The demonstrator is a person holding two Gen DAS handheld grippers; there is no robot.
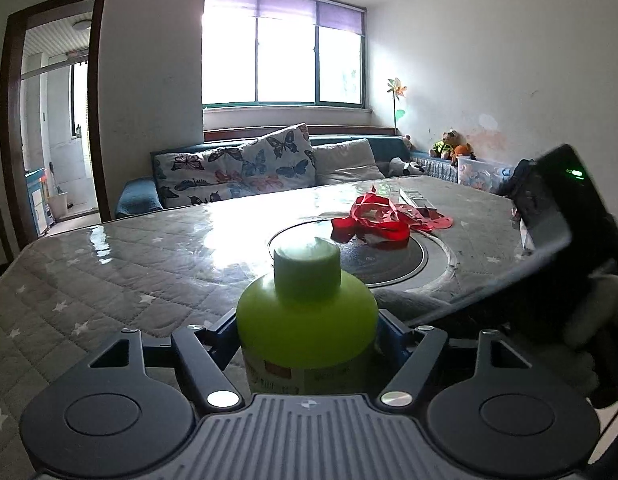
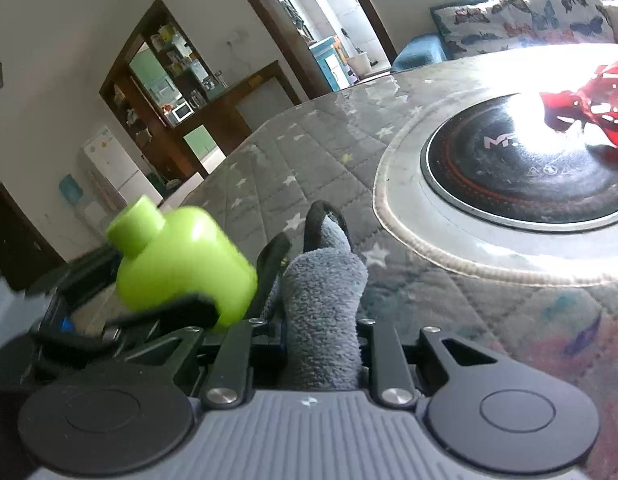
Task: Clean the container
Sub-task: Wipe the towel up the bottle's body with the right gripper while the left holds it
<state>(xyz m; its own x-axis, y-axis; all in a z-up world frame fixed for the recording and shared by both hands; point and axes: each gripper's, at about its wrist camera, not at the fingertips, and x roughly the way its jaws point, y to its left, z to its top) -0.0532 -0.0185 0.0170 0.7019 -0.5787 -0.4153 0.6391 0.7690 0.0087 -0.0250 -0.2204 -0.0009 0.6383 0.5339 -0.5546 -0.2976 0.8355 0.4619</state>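
Note:
A lime-green bottle (image 1: 307, 320) with a matching cap stands upright between my left gripper's fingers, which are shut on its body above the table. The bottle also shows in the right wrist view (image 2: 181, 264), low at the left, with the left gripper around it. My right gripper (image 2: 323, 320) is shut on a fluffy grey cloth (image 2: 323, 304), which sticks up between the fingers just right of the bottle. The right gripper's black body (image 1: 557, 216) fills the right side of the left wrist view.
The table has a grey quilted star-pattern cover (image 1: 129, 276) under clear film. A round black induction hob (image 2: 525, 164) sits in its middle with red ribbon (image 1: 381, 220) on it. A sofa with butterfly cushions (image 1: 245, 172) stands behind.

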